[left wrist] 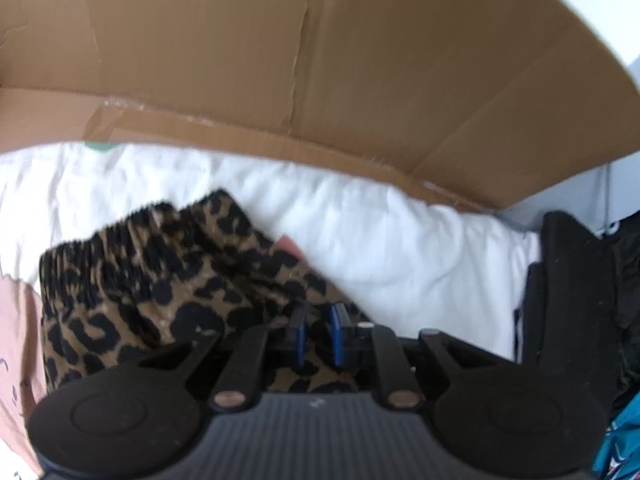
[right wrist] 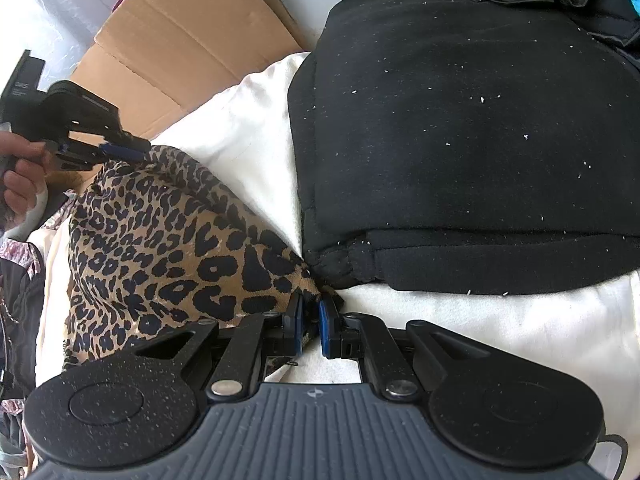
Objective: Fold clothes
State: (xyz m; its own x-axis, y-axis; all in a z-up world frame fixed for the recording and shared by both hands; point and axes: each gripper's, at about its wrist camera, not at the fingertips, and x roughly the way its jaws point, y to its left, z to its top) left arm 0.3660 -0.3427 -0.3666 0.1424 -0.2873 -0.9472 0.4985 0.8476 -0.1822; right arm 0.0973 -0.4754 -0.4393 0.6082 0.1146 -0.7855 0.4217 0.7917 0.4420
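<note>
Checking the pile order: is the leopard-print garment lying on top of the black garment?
No, the leopard-print garment lies beside the black garment on white bedding.

Leopard-print garment (tan, black spots).

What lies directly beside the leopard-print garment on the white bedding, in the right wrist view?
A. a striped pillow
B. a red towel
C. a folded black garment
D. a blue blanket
C: the folded black garment lies on the white bedding, its lower corner meeting the leopard-print garment near the right gripper.
</note>
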